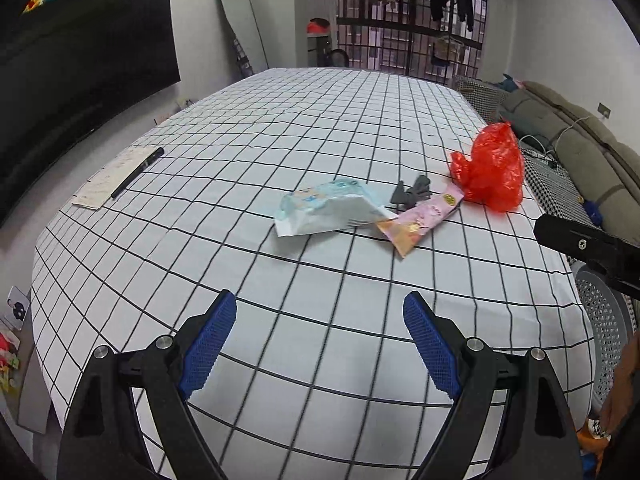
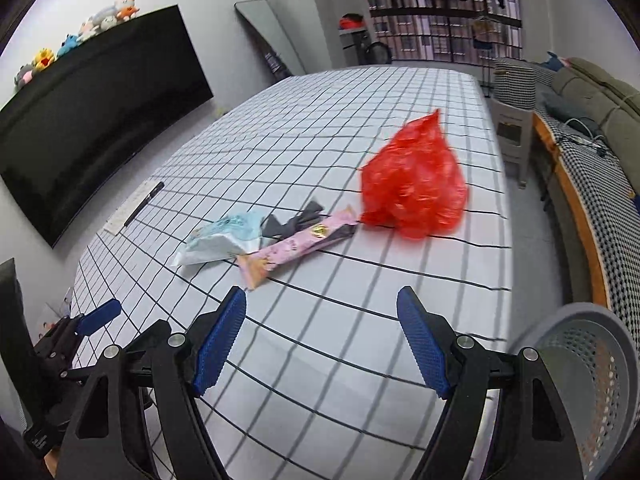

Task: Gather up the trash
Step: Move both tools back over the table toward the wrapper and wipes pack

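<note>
**Getting Ready to Pick Up the Trash**

Looking ahead of our two claws, we see that no trash is picked up yet. Our left claw (image 1: 320,344) has its fingers spread apart and holds nothing. Our right claw (image 2: 322,340) is spread apart too, and holds nothing.

All the trash lies on the bench (image 1: 280,128) with the checked cloth, in front of both claws. A blue and white wrapper (image 1: 328,210) touches a pink wrapper (image 1: 420,220). A crumpled grey scrap (image 1: 412,192) sits just behind them. A red plastic bag (image 1: 490,168) stands beside the pink wrapper, further off and to the right.

A grey basket (image 2: 592,380) with holes sits low, right of our right claw. We think the trash may go there. Every piece is left to do.
</note>
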The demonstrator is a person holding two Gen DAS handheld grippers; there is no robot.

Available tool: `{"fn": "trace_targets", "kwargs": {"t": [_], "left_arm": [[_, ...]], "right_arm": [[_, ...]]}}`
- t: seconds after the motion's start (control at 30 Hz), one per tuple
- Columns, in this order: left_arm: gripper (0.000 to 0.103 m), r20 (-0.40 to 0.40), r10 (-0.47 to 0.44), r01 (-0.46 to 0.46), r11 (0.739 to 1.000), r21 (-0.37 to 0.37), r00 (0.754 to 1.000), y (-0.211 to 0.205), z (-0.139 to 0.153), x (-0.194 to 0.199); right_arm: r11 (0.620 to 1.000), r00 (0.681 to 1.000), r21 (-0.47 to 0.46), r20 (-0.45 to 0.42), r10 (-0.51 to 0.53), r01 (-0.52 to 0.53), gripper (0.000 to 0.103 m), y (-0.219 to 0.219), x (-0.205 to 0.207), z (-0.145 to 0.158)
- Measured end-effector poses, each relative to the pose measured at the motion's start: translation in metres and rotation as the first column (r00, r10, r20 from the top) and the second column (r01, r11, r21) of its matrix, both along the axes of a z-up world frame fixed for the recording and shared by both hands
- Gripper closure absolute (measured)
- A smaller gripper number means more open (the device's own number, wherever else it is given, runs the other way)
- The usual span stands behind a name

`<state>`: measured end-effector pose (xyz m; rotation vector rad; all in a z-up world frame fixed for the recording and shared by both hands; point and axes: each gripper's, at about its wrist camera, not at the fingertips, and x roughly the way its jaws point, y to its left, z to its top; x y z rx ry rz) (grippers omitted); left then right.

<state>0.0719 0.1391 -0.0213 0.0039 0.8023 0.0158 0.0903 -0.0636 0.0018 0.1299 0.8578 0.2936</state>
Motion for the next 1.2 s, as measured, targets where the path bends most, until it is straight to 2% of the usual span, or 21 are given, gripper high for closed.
{"fn": "trace_targets", "kwargs": {"t": [0.27, 0.5, 0.8, 0.93, 1.2], "left_arm": [[0.019, -0.011, 0.070, -0.070, 0.997, -0.008, 0.997, 0.039, -0.007, 0.005], [0.019, -0.011, 0.088, -0.088, 0.996, -0.020, 0.996, 0.051, -0.010, 0.007], [0.019, -0.017, 0.085, -0.086, 0.995, -0.041, 0.996, 0.053, -0.016, 0.005], [0.019, -0.019, 0.083, -0.084, 0.996, -0.044, 0.996, 0.054, -0.016, 0.004], [0.019, -0.003, 0.083, -0.083, 0.995, -0.051, 0.997, 0.054, -0.012, 0.000]], "right_arm": [[0.996, 0.994, -0.050, -0.086, 0.064, -0.069, 0.028, 0.051, 0.042, -0.027], [0.991, 0.992, -0.120, -0.121, 0.045, -0.060, 0.028, 0.083, 0.067, -0.044], [0.982, 0.992, -0.186, -0.122, 0.008, -0.031, 0.029, 0.109, 0.086, -0.052], [0.973, 0.990, -0.229, -0.137, -0.019, -0.013, 0.029, 0.108, 0.091, -0.062], [0.969, 0.987, -0.235, -0.123, -0.104, 0.073, 0.029, 0.060, 0.075, -0.062]]}}
